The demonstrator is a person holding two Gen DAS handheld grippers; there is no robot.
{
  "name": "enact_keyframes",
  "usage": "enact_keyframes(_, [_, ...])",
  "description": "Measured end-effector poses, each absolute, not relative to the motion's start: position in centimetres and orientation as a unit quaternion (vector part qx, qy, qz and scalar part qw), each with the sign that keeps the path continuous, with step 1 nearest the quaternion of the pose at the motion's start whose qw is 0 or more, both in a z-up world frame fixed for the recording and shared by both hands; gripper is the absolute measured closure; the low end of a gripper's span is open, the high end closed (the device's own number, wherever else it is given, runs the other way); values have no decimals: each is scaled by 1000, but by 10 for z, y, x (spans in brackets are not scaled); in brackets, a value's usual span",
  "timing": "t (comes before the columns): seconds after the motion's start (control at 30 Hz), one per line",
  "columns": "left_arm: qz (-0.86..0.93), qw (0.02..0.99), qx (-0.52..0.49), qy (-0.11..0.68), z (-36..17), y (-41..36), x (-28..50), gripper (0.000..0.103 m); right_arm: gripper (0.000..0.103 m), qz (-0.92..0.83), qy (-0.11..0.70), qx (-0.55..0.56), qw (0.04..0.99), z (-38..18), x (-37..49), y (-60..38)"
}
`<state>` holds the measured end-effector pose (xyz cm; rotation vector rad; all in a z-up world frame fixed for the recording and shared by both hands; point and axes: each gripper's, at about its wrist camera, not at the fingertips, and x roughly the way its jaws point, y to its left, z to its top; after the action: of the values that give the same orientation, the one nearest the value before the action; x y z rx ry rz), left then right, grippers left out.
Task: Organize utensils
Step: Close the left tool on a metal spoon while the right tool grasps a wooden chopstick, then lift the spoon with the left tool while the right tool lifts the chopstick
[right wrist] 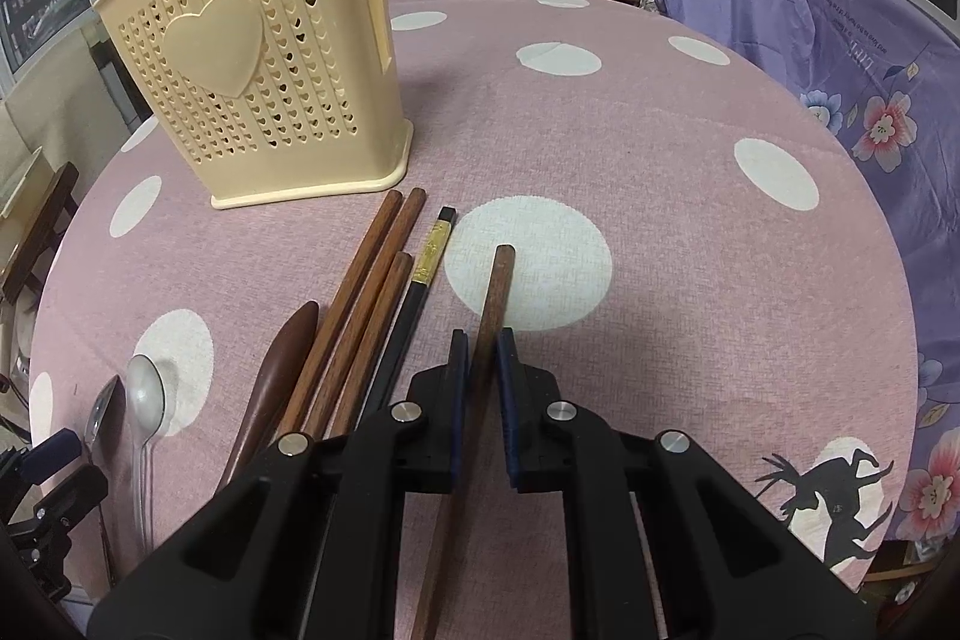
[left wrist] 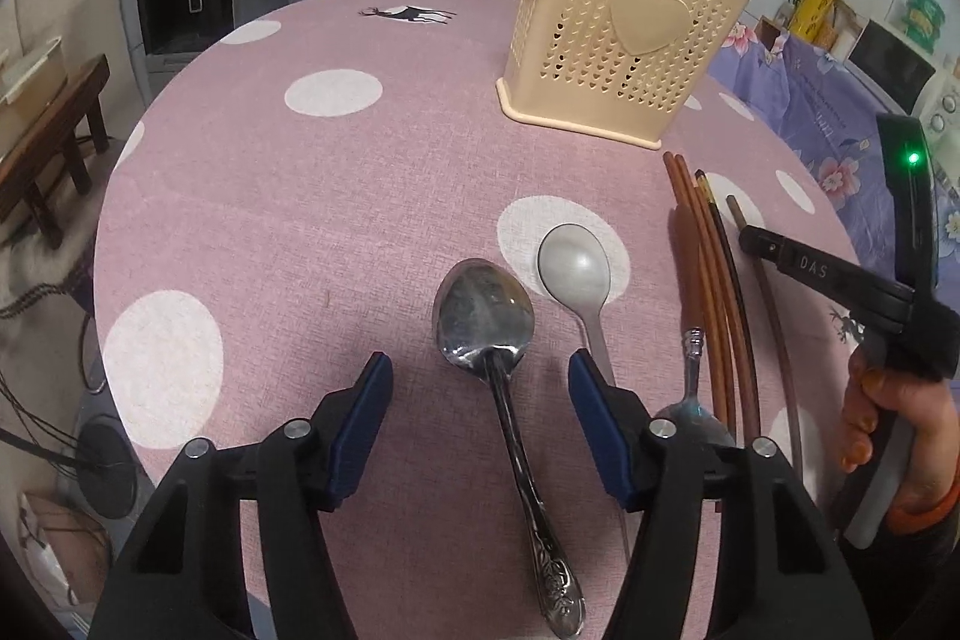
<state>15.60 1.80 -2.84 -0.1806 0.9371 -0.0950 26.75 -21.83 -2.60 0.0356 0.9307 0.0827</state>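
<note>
1. I see a round table (right wrist: 690,280) under a pink woven cloth with white dots; its far rim curves behind a cream perforated plastic utensil basket (left wrist: 618,40) with a raised heart on its front, standing upright.
2. My left gripper (left wrist: 480,370) has blue-padded fingers (left wrist: 366,418) standing apart, 1 on each side of a polished steel spoon with an embossed handle (left wrist: 486,322); the pads do not touch it. The spoon lies flat, bowl toward the basket, handle running back under the gripper.
3. Just right of it lies a matte grey-white spoon (left wrist: 573,265), bowl on a white dot, its long axis the same way.
4. My right gripper (right wrist: 483,358) is clamped on a dark brown wooden chopstick (right wrist: 498,292), which runs lengthwise between the fingers, blunt end pointing away over a white dot.
5. Left of it lie a black chopstick with a gold band (right wrist: 429,256), 3 reddish-brown wooden chopsticks (right wrist: 372,274) and a smooth brown wooden handle (right wrist: 288,346), side by side, all angled toward the basket's base.
6. Bare cloth lies open right of the held chopstick and left of the steel spoon; a purple floral cloth (right wrist: 840,70) borders the table's right edge.
</note>
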Motion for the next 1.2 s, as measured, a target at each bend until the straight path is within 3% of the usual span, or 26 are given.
enact_keyframes(0.27, [-15, 900, -10, 435, -33, -3, 163, 53, 92, 41, 447, 17, 893, -27, 268, -219])
enact_keyframes(0.37, [-16, 902, 3, 431, -32, -5, 167, 68, 92, 42, 447, 19, 893, -26, 267, -219])
enact_keyframes(0.6, [-70, 892, -91, 436, -29, 15, 179, 69, 92, 42, 448, 20, 893, -26, 267, -220])
enact_keyframes(0.7, [-119, 874, -176, 437, -34, 32, 190, 69, 92, 43, 448, 23, 893, -26, 268, -221])
enact_keyframes(0.83, [-146, 850, -253, 437, -40, 58, 198, 79, 92, 44, 448, 24, 893, -26, 268, -222])
enact_keyframes(0.93, [-107, 868, -218, 434, -40, 62, 196, 94, 92, 44, 448, 25, 893, -26, 269, -222])
enact_keyframes(1.07, [-118, 859, -241, 437, -43, 71, 195, 95, 92, 43, 447, 25, 893, -26, 269, -221])
enact_keyframes(1.2, [-91, 873, -198, 436, -38, 67, 195, 94, 92, 44, 447, 27, 893, -27, 269, -221])
